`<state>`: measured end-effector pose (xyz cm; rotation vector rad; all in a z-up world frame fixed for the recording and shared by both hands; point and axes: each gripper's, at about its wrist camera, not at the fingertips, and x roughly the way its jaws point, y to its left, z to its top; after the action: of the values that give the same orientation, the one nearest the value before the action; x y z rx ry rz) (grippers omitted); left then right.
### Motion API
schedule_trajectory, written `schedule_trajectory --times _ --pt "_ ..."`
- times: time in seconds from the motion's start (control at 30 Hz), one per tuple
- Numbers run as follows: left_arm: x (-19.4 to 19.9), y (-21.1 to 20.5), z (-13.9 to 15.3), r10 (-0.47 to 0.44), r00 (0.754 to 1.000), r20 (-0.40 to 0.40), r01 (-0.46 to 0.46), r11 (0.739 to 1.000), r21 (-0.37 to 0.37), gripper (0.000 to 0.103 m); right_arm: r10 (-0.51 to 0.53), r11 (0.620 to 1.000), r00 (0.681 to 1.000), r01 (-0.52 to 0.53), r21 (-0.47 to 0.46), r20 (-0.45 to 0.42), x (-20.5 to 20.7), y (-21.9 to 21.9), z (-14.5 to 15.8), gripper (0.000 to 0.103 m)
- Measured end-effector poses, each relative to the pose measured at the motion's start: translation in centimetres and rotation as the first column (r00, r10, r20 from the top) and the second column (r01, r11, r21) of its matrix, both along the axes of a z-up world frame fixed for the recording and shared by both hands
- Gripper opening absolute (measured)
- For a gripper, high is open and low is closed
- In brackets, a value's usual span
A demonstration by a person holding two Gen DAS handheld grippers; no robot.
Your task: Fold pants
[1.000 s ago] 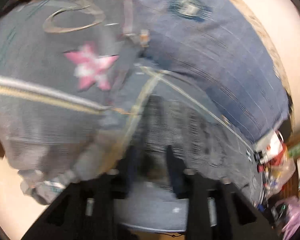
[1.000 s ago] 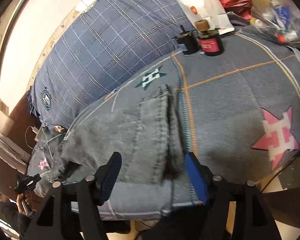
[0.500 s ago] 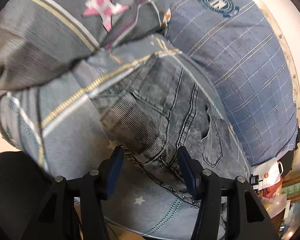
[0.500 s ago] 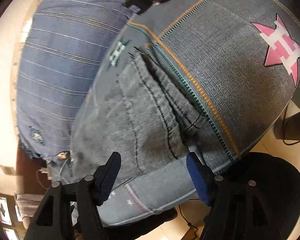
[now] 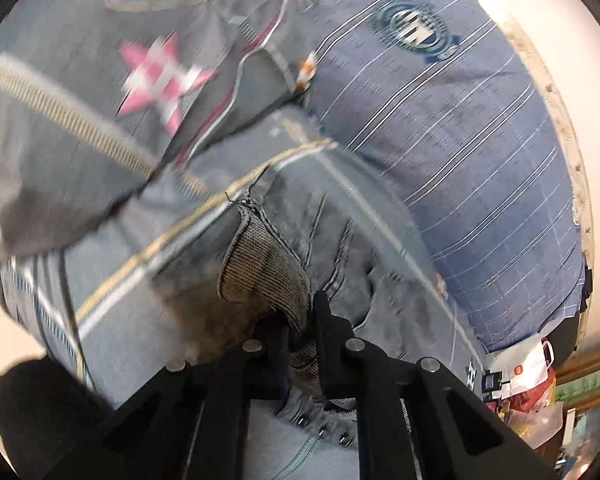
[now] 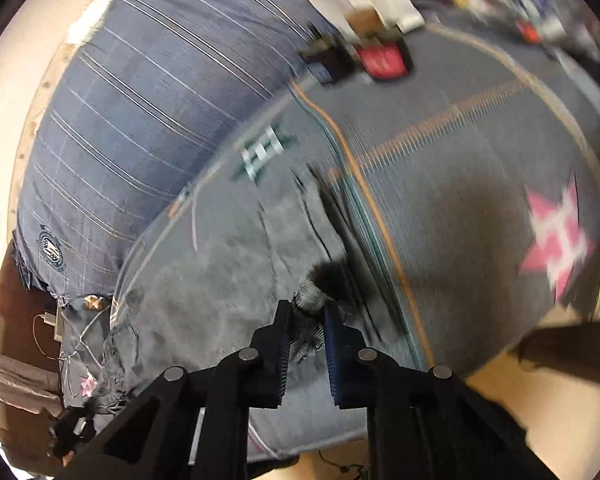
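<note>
Grey jeans [image 5: 331, 240] lie crumpled on a grey quilt. In the left wrist view my left gripper [image 5: 301, 312] is closing its jaws on the jeans' near edge, where a turned-up flap of fabric shows its woven inside and sits pinched between the black fingers. In the right wrist view the same jeans [image 6: 228, 272] spread to the left. My right gripper [image 6: 305, 314] is also closing, and a bunched fold of the near edge is squeezed between its blue pads. The view is blurred with motion.
The quilt [image 5: 100, 280] carries pink stars [image 6: 555, 240] and yellow stitched lines. A blue plaid pillow [image 5: 459, 140] lies behind the jeans. A white bag and red clutter [image 5: 527, 372] sit at the far end, with a red-labelled jar [image 6: 379, 60] there too. The bed's near edge drops to a pale floor [image 6: 499, 400].
Both grippers stood wide open over the jeans' near edge; now each has closed on a fold of it. The fabric at the left gripper has flipped up.
</note>
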<state>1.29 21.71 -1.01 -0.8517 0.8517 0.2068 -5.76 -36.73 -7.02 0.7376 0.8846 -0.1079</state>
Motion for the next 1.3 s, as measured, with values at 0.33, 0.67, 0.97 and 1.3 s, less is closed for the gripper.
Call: schedule_trajectory --times 0.33,0.67,0.97,1.3 --pt "5.5 1.2 4.3 -0.07 0.997 0.043 0.068 0.997 0.045 0.01 0.046 0.991 0.99 -0.029 -0.129 0.131 5.5 -2.3 11.2 0.015" --pt "3.0 1.7 0.5 -0.07 0.997 0.011 0.07 0.997 0.04 0.01 0.061 0.965 0.998 -0.052 0.259 -0.026 -4.3 3.2 -1.8 0.098" --pt "2.4 2.6 -0.7 -0.082 0.997 0.01 0.081 0.996 0.044 0.01 -0.148 0.929 0.98 0.183 0.323 -0.13 -4.2 0.7 -8.5 0.039" --pt "3.5 3.4 -0.6 -0.099 0.995 -0.018 0.1 0.994 0.046 0.01 -0.088 0.987 0.995 0.095 0.128 -0.056 -1.0 0.7 -2.5 0.006"
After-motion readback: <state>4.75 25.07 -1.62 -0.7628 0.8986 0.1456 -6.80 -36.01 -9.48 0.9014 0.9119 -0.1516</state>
